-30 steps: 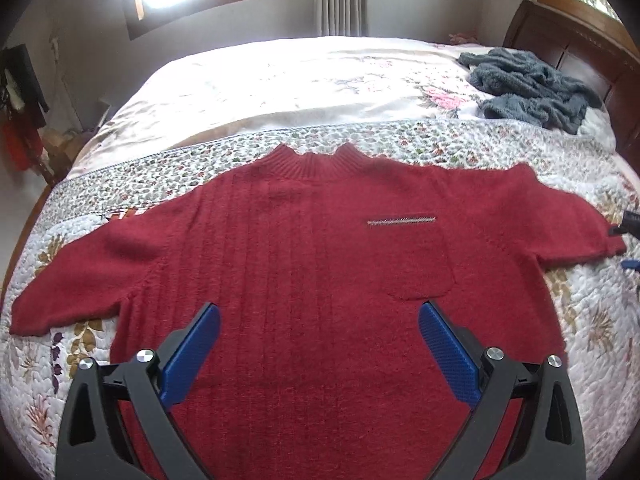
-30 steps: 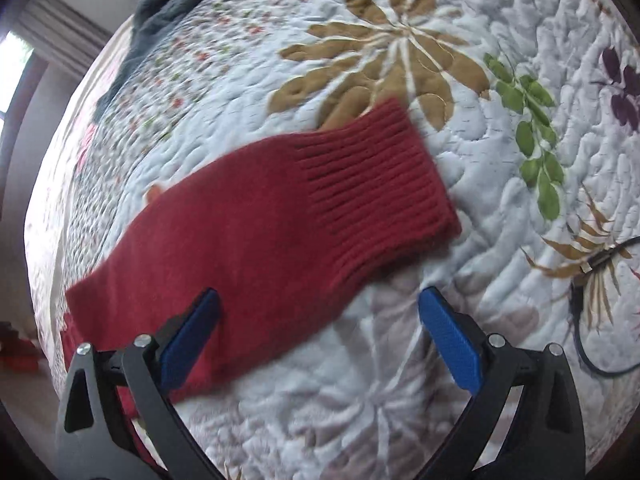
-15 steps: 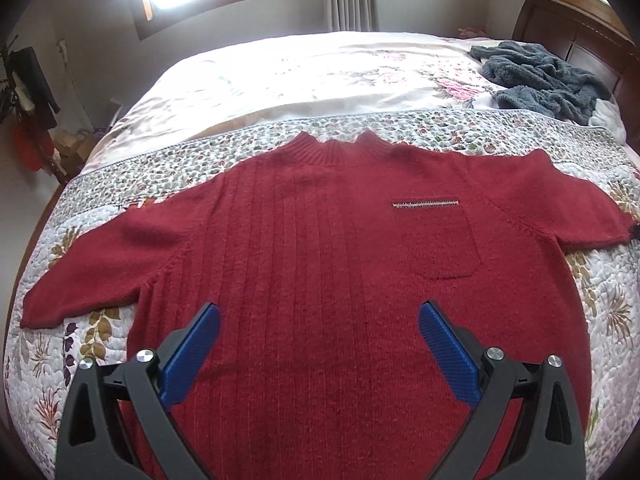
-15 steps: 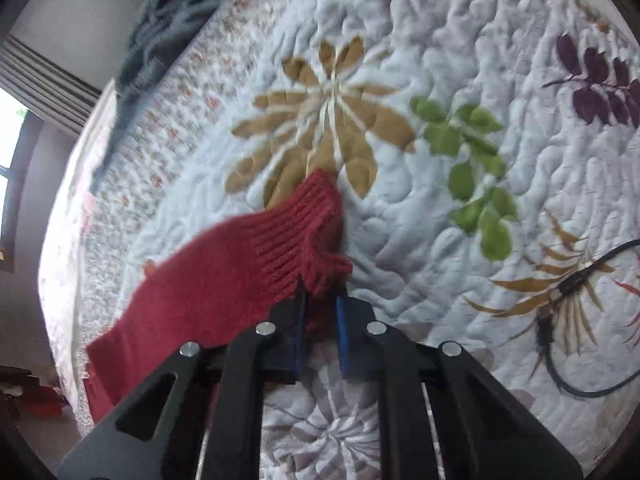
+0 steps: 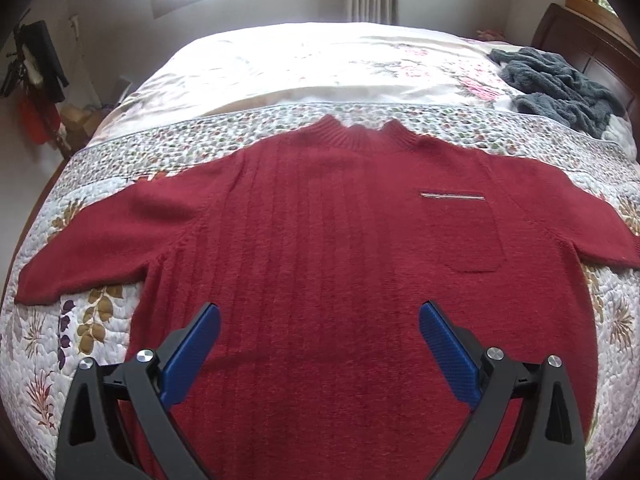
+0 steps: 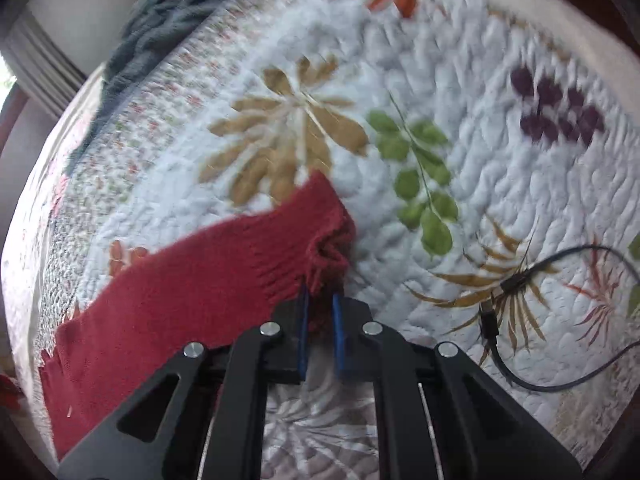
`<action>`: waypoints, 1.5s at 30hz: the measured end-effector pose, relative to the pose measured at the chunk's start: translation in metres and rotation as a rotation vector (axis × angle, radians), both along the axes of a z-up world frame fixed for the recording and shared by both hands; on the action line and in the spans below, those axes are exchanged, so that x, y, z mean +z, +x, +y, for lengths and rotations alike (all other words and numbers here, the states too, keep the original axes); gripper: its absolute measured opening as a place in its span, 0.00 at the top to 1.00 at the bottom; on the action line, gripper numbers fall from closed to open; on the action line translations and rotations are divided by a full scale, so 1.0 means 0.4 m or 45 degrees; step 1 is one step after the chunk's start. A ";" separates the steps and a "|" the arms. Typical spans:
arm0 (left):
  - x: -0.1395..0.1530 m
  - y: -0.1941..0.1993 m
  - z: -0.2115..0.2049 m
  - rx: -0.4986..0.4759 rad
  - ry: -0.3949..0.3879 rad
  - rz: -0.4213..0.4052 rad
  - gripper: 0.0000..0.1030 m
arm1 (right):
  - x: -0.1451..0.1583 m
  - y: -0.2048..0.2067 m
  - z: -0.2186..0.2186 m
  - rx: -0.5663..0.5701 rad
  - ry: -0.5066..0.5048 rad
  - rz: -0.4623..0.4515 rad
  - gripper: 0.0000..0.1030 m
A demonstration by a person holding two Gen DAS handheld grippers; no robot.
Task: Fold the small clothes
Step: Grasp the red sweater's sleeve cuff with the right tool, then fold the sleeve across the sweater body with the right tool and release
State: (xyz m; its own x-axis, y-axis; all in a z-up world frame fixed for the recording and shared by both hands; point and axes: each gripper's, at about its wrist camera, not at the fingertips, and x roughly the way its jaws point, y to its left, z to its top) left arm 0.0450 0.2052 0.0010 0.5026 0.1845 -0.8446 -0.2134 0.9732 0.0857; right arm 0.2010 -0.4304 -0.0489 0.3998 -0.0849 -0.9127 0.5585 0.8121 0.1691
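A red sweater lies face up and spread flat on the quilted bed, its collar pointing away from the left hand-held gripper. That hand-held gripper hangs over the lower body of the sweater with its blue pads wide apart and nothing between them. To its left the one sleeve reaches out flat toward the bed's edge; ahead and to its right sits the chest pocket, and beyond that the other sleeve runs out of view. Far ahead on the right a grey garment lies in a heap, well apart from the sweater.

The right hand-held gripper is closed tight on the ribbed cuff of that sleeve, the knit bunched between the pads. A black cable lies on the quilt to its right, clear of the cuff.

The step in hand looks to be folding this sleeve across the body. To do it well, lift the cuff only enough to clear the quilt, carry it leftward across the chest in one flat sweep, and let the crease fall at the shoulder seam. The open left hand-held gripper could press the body down so the soft knit does not drag or wrinkle.
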 end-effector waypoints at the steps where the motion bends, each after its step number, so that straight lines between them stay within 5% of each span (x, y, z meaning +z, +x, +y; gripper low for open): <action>1: -0.003 -0.002 0.012 0.013 0.004 0.002 0.04 | 0.017 0.000 0.015 0.018 -0.010 -0.030 0.92; 8: -0.014 -0.006 0.076 0.081 -0.028 -0.001 0.04 | 0.135 0.030 0.293 0.408 -0.133 -0.132 0.92; 14: -0.021 0.003 0.120 0.126 -0.052 0.007 0.04 | 0.141 0.066 0.607 0.760 -0.153 -0.125 0.93; 27: -0.025 0.012 0.187 0.136 -0.091 -0.004 0.04 | 0.072 0.038 1.065 1.095 -0.166 -0.145 0.93; 37: -0.035 0.009 0.211 0.137 -0.116 0.005 0.04 | -0.023 0.052 1.142 1.138 -0.128 -0.048 0.91; 41: -0.027 0.026 0.195 0.118 -0.181 0.007 0.04 | -0.052 0.047 1.137 1.167 -0.046 0.038 0.77; 45: -0.017 0.064 0.149 0.035 -0.324 0.018 0.04 | -0.014 -0.003 1.071 1.173 0.155 -0.027 0.66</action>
